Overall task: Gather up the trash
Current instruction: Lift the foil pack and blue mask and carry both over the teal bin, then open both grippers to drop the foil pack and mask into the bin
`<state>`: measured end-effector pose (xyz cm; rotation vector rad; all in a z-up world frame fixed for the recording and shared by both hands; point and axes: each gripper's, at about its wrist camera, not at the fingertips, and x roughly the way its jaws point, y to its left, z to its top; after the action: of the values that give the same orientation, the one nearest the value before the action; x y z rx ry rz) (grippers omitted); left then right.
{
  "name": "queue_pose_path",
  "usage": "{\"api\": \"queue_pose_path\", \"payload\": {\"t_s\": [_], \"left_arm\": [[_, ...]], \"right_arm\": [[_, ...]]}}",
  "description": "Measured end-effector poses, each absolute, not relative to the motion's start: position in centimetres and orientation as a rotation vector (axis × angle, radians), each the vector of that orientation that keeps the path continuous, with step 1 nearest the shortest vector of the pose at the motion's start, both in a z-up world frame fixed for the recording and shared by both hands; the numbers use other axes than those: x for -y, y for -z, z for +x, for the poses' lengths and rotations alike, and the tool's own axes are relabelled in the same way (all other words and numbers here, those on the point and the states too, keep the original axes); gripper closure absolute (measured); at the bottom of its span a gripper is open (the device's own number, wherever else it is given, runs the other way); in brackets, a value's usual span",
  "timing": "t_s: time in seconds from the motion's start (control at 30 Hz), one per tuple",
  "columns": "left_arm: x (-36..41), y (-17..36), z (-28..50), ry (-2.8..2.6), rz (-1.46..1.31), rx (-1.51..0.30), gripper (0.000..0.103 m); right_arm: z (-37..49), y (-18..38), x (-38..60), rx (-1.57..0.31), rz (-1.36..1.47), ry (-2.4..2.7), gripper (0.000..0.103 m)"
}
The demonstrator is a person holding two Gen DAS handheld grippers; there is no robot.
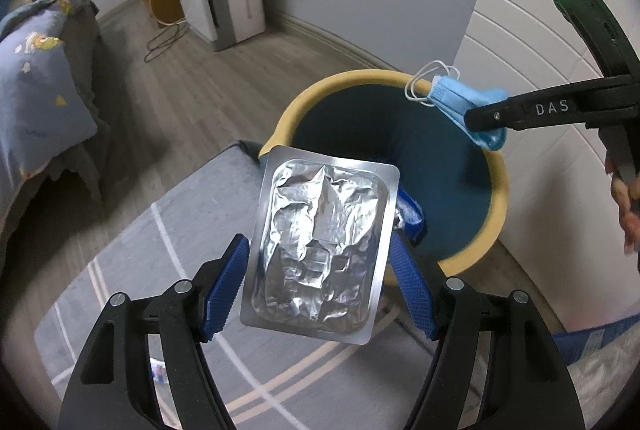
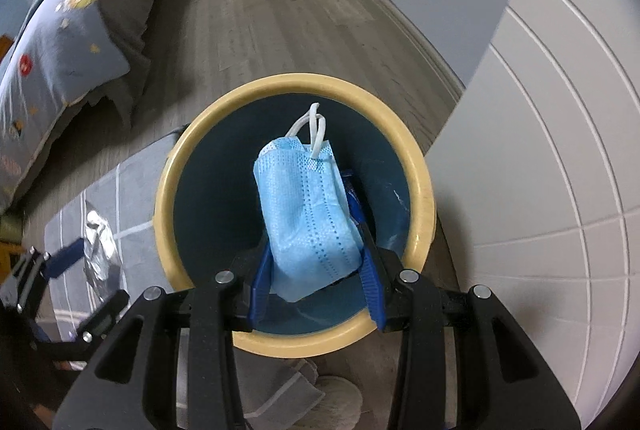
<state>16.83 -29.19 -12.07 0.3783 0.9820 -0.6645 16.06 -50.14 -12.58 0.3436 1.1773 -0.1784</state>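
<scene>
We have both pieces of trash in hand and at the bin (image 2: 294,87), so the picking up looks done and only the dropping is left, as far as we can judge. Our right hand-held gripper (image 2: 316,250) is closed on a folded blue face mask (image 2: 306,209), its jaws fairly narrow and the pads pressing the lower part, with the white ear loops sticking out at twelve o'clock; it points steeply down and the mask hangs directly over the dark blue inside of the yellow-rimmed bin. Our left hand-held gripper (image 1: 316,278) is set wide and clamps a crumpled silver foil blister pack (image 1: 320,246) by its two long edges. It tilts down too, but the pack sits over the bin's seven o'clock rim, partly above the grey rug (image 1: 192,213), so we reckon it needs to come a little further in before letting go. In the left wrist view the right gripper reaches in from three o'clock, holding the mask above the far rim. Something blue already lies in the bin; what it is we cannot tell. A small scrap shows on the rug near the left gripper's base, perhaps more to collect.
</scene>
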Motion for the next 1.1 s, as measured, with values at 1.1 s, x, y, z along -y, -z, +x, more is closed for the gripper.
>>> {"api": "queue_pose_path", "payload": {"t_s": [1.1], "left_arm": [[27.4,9.6,16.6,0.558,0.373,-0.973,0.018]], "right_arm": [[16.5,12.2,49.7,-1.159,0.397,0.114,0.029]]}}
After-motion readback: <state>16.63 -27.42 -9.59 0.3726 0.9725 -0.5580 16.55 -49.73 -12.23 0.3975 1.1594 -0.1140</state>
